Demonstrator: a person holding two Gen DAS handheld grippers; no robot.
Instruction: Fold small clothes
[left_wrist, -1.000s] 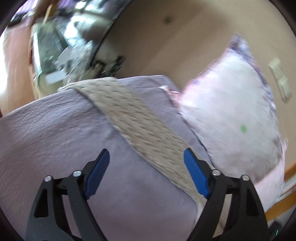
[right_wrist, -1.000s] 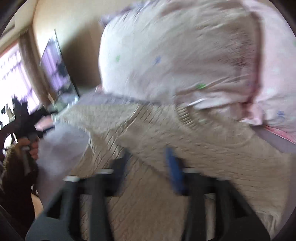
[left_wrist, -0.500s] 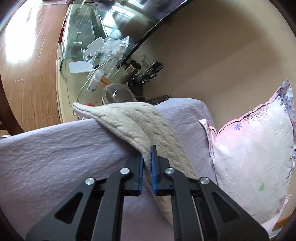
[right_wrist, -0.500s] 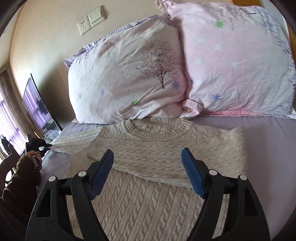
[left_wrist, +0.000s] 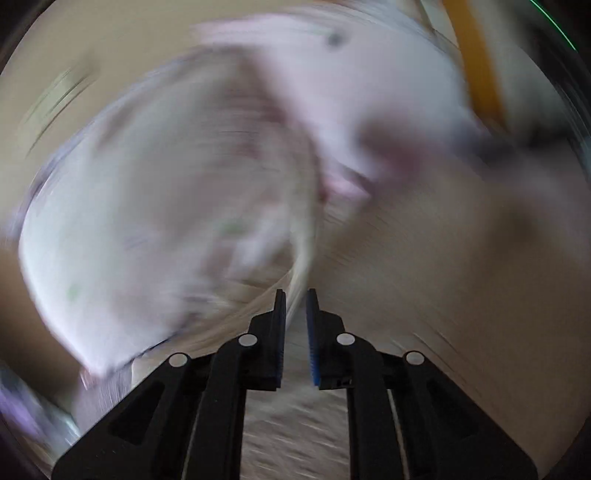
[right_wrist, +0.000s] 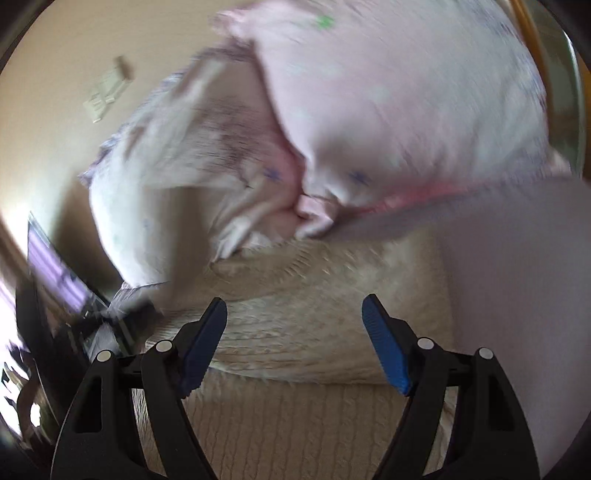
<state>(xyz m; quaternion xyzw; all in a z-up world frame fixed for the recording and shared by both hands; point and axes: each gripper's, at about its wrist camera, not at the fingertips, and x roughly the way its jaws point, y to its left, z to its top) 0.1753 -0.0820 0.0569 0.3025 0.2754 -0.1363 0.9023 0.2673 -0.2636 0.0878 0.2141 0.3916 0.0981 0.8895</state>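
A cream cable-knit sweater (right_wrist: 314, 325) lies on the lilac bed sheet (right_wrist: 517, 277), its collar toward the pillows and one sleeve folded across its chest. My right gripper (right_wrist: 295, 343) is open and empty just above the sweater's body. My left gripper (left_wrist: 295, 325) is shut on a strip of the sweater's sleeve (left_wrist: 299, 273), which runs up from between the blue pads. The left wrist view is heavily blurred; the sweater (left_wrist: 443, 277) fills its right side.
Two pale pink pillows (right_wrist: 388, 110) lean against the beige wall behind the sweater; they also show in the left wrist view (left_wrist: 166, 203). A dark screen (right_wrist: 55, 266) stands at the bed's left. A wall socket plate (right_wrist: 107, 92) sits up left.
My left gripper, shut on the sleeve, has swung from the bed's left edge toward the pillows and sweater body. My right gripper stayed open and dropped closer to the sweater.
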